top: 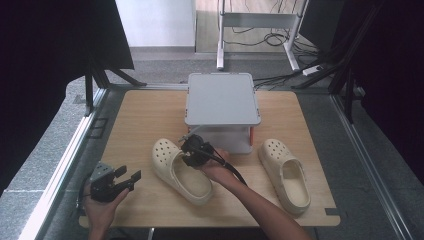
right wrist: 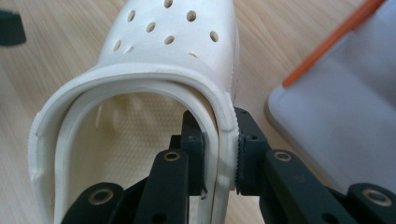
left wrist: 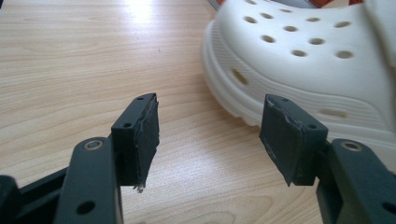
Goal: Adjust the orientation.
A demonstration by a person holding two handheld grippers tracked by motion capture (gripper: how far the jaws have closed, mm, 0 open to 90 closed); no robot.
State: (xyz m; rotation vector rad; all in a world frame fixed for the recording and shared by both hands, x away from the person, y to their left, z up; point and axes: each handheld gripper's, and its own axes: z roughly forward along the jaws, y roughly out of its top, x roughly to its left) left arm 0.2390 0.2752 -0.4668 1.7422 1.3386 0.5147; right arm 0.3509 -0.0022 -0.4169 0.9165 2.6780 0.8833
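One jaw inside clog (right wrist: 140,93) wall, right gripper (right wrist: 219,154) view.

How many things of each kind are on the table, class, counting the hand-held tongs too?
Cream clogs: 2, one left of the other
Grey stand: 1
Tongs: 2, left tongs and right tongs
Total: 5

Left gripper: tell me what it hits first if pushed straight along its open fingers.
Probably the left clog. The left gripper is open and aimed toward the clog's perforated toe side; bare table lies between them. Depth is unclear, so it might skim past.
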